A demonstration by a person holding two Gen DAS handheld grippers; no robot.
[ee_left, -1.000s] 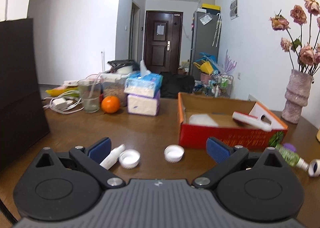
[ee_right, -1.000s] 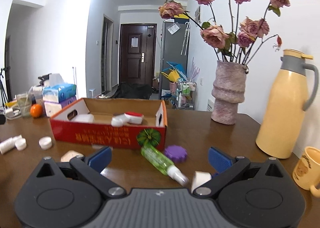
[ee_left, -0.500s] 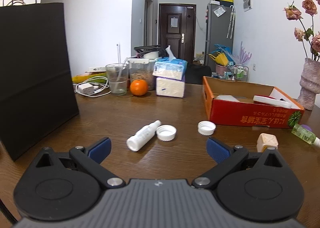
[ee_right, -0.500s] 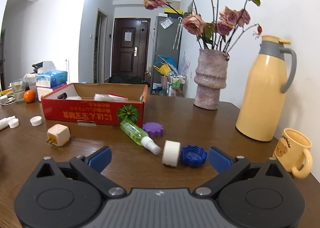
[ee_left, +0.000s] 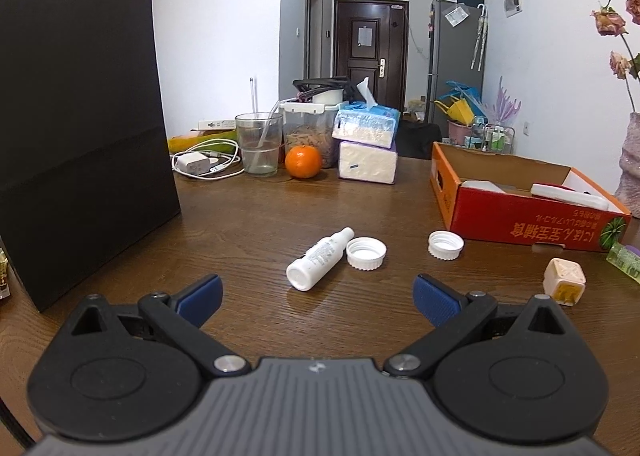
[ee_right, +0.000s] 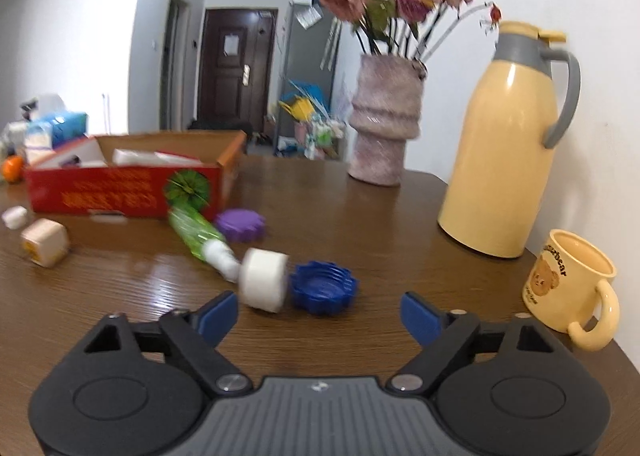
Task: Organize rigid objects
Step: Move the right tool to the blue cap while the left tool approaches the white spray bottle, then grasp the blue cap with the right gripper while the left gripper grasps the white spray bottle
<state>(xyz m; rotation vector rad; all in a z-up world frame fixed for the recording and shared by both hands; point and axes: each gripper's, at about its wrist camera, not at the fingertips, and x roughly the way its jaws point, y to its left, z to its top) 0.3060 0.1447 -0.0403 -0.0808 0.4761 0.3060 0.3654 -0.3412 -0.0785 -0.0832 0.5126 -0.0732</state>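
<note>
A red cardboard box [ee_left: 520, 216] holding a few white items sits on the wooden table; it also shows in the right wrist view [ee_right: 120, 188]. My left gripper [ee_left: 316, 296] is open and empty, just short of a small white bottle [ee_left: 320, 258] and two white caps [ee_left: 366, 253] [ee_left: 445, 245]. A beige cube [ee_left: 563, 286] lies to the right. My right gripper [ee_right: 318, 316] is open and empty, just behind a white cylinder [ee_right: 264, 285] and a blue cap [ee_right: 323, 287]. A green bottle [ee_right: 200, 236] and a purple cap [ee_right: 240, 225] lie further on.
A tall black paper bag [ee_left: 80, 136] stands at the left. A glass [ee_left: 258, 144], orange [ee_left: 303, 162], tissue packs [ee_left: 366, 144] and charger [ee_left: 194, 165] sit at the back. A vase [ee_right: 384, 124], yellow thermos [ee_right: 508, 144] and mug [ee_right: 572, 284] stand on the right.
Both grippers have pulled back from the box, so the loose items now lie further in front of them. The right gripper has also swung to the right. Both stay open.
</note>
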